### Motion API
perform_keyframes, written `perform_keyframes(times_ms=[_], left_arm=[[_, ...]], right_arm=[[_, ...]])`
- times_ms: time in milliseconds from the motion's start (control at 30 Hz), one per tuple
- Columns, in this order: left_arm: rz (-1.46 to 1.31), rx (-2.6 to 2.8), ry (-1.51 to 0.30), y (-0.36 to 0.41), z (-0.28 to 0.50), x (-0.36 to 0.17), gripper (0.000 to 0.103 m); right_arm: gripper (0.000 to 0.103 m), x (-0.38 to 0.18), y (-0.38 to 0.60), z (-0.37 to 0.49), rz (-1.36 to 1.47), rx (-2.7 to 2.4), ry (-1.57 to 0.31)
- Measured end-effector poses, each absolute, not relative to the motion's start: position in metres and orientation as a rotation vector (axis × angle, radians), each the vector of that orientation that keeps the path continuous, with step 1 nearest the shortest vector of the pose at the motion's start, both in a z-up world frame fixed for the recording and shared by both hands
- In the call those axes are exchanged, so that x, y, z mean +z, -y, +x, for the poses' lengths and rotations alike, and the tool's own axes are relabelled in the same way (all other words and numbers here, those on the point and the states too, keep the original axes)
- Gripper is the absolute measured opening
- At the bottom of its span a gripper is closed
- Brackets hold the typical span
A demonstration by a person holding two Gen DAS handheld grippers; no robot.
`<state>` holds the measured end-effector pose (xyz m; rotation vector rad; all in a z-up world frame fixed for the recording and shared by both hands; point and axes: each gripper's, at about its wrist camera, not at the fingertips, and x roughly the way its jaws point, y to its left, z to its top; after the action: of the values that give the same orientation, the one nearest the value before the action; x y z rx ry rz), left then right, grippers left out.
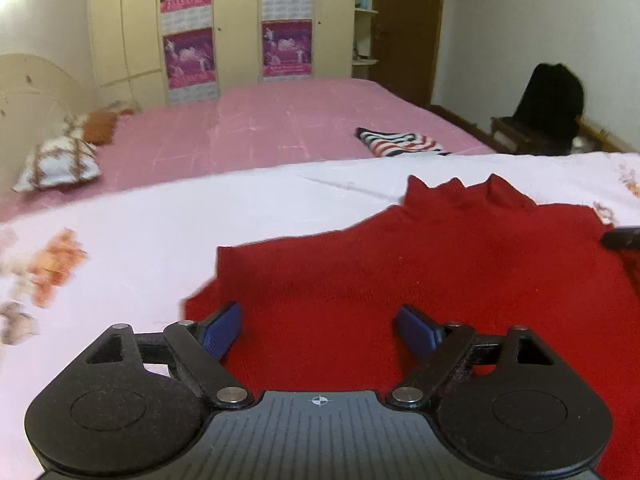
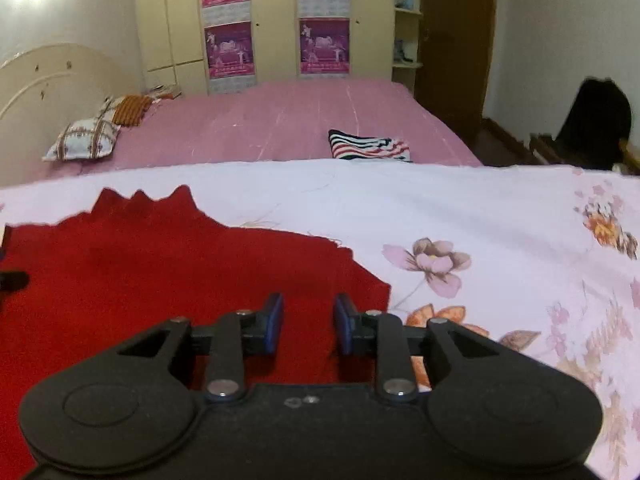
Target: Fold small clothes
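Left wrist view puts the red sweater (image 1: 420, 280) across the centre and lower right of my frame, spread flat on a white floral sheet (image 1: 140, 232), its raised collar pointing toward the upper right. My left tongs (image 1: 320, 330) sit low in the frame with the blue pads (image 1: 222, 330) wide apart, nothing between them, both over the sweater's near part; the left pad is close to the garment's left edge. At the right edge of that frame a dark tip of the other tool pokes in over the sweater.

From the right wrist view, the sweater (image 2: 140, 272) fills the left and lower left, its collar in the upper left, its right edge running down to a corner just beyond my right tongs (image 2: 308, 328). Those tongs are parted by a narrower gap, holding nothing, and I see red knit through the gap. I cannot tell whether either pair touches the cloth.

Right of the sweater the sheet (image 2: 480, 220) shows printed pink and orange flowers. Beyond the sheet lies a pink bed (image 2: 300, 120), with a striped folded garment (image 2: 368, 146) near the sheet's far edge and a patterned pillow (image 2: 82, 144) at upper left by the headboard. A wardrobe with purple posters (image 2: 230, 48) stands behind, and a dark shape (image 2: 596, 116) sits at the upper right.
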<state>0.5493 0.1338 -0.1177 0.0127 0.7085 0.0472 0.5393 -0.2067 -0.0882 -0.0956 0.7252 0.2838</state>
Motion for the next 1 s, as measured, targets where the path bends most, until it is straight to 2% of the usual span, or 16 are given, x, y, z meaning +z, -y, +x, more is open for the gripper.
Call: perform_keyframes(times_ms=[67,167,333,400,467,533,600,667,700,800,1000], left_arm=[[-0.016,0.024,-0.608,-0.13,0.524,-0.096,0.085],[-0.052,-0.023,-0.563,-0.1,0.5,-0.086,0.085],[-0.01,-0.086,-0.656,-0.06,0.478,-0.113,0.085],[0.0,-0.063,-0.639,-0.064,0.471,-0.13,0.093],[-0.011,-0.043,-0.66,-0.067,0.468,-0.117,0.093],[0.008,-0.02,-0.606,-0.07,0.459,-0.105,0.094],[0.001,-0.025,-0.671,-0.073,0.461,-0.111,0.094],[-0.001,-0.019,-0.684,-0.076,0.464,-0.123,0.1],[-0.01,-0.017,-0.688,-0.077,0.464,-0.123,0.1],[-0.003,0.01,-0.71,-0.074,0.46,-0.111,0.1],[0.01,0.03,-0.693,-0.074,0.44,-0.103,0.1]], right_arm=[[0.029,-0.074,0.209,0.526,-0.09,0.284,-0.667],[0.029,-0.056,0.204,0.489,-0.082,0.382,-0.592],[0.026,-0.075,0.165,0.432,-0.19,0.612,-0.605],[0.026,-0.091,0.161,0.428,-0.237,0.582,-0.648],[0.026,-0.098,0.168,0.429,-0.212,0.569,-0.646],[0.029,-0.081,0.171,0.423,-0.184,0.538,-0.642],[0.029,-0.07,0.177,0.413,-0.152,0.575,-0.584],[0.029,-0.078,0.167,0.412,-0.229,0.581,-0.627],[0.029,-0.091,0.161,0.416,-0.284,0.557,-0.69],[0.028,-0.08,0.164,0.42,-0.207,0.528,-0.704],[0.028,-0.062,0.173,0.406,-0.195,0.514,-0.638]])
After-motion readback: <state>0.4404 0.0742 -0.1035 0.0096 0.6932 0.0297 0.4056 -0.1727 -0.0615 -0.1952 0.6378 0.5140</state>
